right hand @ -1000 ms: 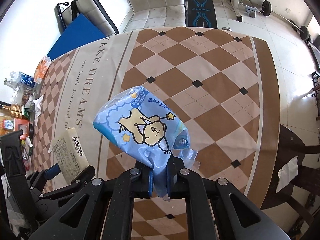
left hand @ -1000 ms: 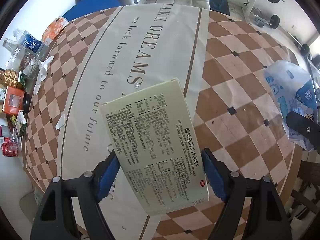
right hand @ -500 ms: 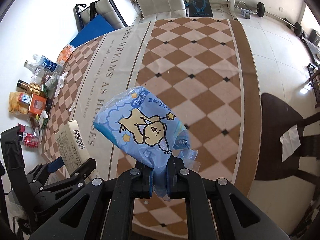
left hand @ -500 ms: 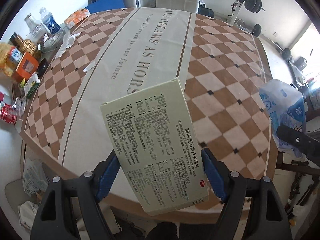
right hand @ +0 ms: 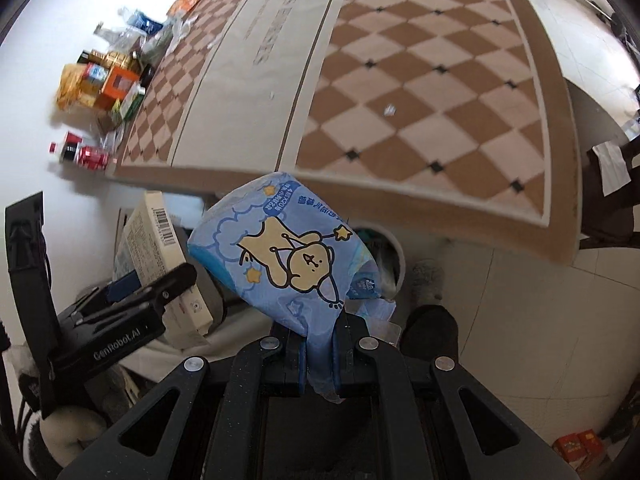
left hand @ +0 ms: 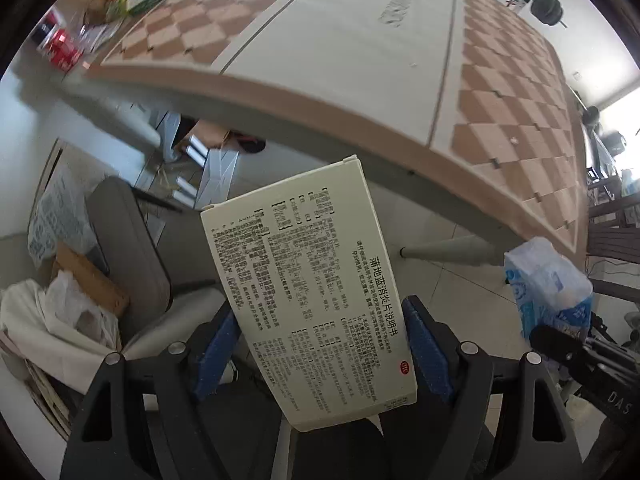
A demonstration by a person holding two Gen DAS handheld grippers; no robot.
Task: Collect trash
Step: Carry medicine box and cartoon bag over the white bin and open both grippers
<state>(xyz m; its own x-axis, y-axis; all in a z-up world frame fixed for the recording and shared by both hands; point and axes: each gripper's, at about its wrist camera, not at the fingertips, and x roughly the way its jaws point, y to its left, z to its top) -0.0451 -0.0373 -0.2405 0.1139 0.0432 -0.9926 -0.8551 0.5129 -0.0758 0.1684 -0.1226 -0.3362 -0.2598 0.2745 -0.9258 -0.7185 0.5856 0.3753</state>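
Both hands are loaded and out past the table edge, over the floor. The left gripper (left hand: 320,344) has its blue pads clamped on either side of a flat cream box (left hand: 308,300) covered in small print, held tilted, its far end pointing toward the table (left hand: 360,60). The right gripper (right hand: 320,356) is pinched tight on the crumpled tail of a blue wrapper (right hand: 288,248) with a cartoon bear on it, the puffy body of it standing up above the jaws. From the left camera you can spot that same wrapper off to the right, so the two hands are close beside each other. Below the box there's a grey chair seat (left hand: 128,248), and further left an open carton (left hand: 68,320) stuffed with white bags and cardboard, which looks to me like a spot where rubbish goes. Behind the wrapper, in the right view, a round white rim (right hand: 394,256) with plastic inside peeks out, possibly a bin, though I can't be sure. So two pieces are picked up but neither is dropped yet; I'd call that load half done. And there's plenty left: bottles, cans and packets (right hand: 104,88) crowd the far left edge of the table, plus a small white scrap (right hand: 389,110) on the checkered cloth.
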